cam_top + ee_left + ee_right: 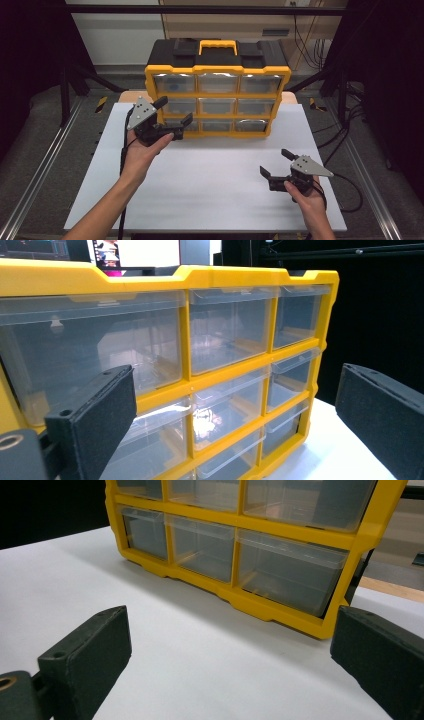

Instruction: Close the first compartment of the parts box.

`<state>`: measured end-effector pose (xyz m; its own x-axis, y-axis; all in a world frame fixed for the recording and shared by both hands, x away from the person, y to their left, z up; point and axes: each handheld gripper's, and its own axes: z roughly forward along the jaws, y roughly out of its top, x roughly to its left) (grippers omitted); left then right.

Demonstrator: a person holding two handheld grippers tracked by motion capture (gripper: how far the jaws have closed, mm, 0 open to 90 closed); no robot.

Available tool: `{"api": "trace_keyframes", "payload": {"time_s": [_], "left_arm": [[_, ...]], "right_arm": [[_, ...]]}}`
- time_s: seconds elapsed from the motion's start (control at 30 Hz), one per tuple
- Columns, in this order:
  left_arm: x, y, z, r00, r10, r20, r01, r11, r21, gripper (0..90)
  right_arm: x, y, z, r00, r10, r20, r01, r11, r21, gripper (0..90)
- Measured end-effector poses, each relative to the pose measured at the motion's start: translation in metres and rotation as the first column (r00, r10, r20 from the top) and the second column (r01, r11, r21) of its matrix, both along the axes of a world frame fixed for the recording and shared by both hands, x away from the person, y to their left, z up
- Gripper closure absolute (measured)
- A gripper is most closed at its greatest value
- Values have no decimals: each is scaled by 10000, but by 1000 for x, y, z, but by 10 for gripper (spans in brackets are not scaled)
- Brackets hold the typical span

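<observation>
A yellow and black drawer cabinet [218,90] stands upright at the far side of the white table [210,185]. It has a yellow handle [218,46] on its black top and nine clear drawers in three rows of three. The drawers look all pushed in.

The left gripper [173,112] is held up in front of the left column of drawers, near the middle and bottom rows. Its jaws stand wide apart and nothing is between them. In the left gripper view the left gripper [235,420] looks at the cabinet [190,385] from very close, with one jaw in front of the left drawers and the other jaw beside the right edge of the frame. I cannot tell if a jaw touches the cabinet.

The right gripper [276,164] is low over the table at the right, well apart from the cabinet. Its jaws are also wide apart and hold nothing. In the right gripper view the right gripper [230,665] points at the bottom rows of drawers across bare table [200,670].
</observation>
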<state>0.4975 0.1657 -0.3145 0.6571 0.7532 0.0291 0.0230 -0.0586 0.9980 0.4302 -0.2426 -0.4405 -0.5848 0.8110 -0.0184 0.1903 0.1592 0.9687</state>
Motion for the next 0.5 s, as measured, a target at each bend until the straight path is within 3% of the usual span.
{"api": "trace_keyframes", "payload": {"time_s": [0.5], "left_arm": [[-11, 6, -4, 9995, -86, 310, 84, 9999, 61, 13]], "right_arm": [[0, 0, 0, 10000, 12, 67, -11, 9999, -111, 35]]}}
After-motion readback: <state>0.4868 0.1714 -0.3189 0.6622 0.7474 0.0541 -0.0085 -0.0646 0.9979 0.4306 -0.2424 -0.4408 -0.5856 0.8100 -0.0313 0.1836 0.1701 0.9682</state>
